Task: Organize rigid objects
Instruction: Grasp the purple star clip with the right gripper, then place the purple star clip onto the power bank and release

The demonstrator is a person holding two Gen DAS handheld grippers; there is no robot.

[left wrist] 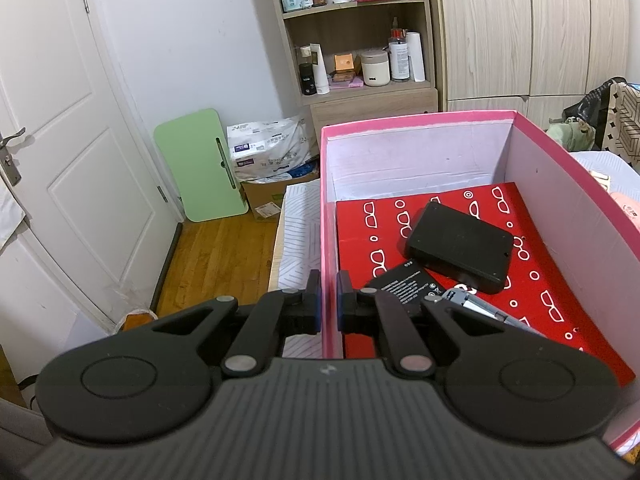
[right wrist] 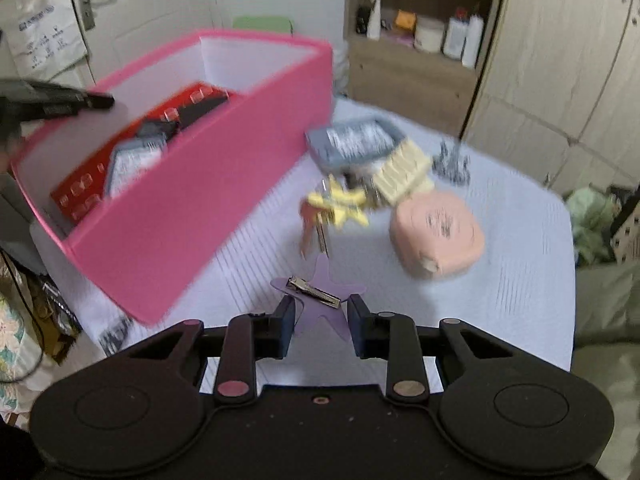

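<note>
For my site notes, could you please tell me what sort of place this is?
Probably a bedroom at home: a wardrobe, a shelf of toiletry bottles, and a white panelled door.

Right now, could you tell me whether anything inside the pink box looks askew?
Yes: in the pink box, the black case lies crooked, propped on a black card above the red glasses-print box.

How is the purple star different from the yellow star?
The purple star clip lies flat on the table, right between the right gripper's fingers, with its metal clasp showing; the yellow star sits farther off, in the pile beside the pink case. The purple one looks sharp, the yellow one blurred. Both are star-shaped and outside the pink box.
</note>
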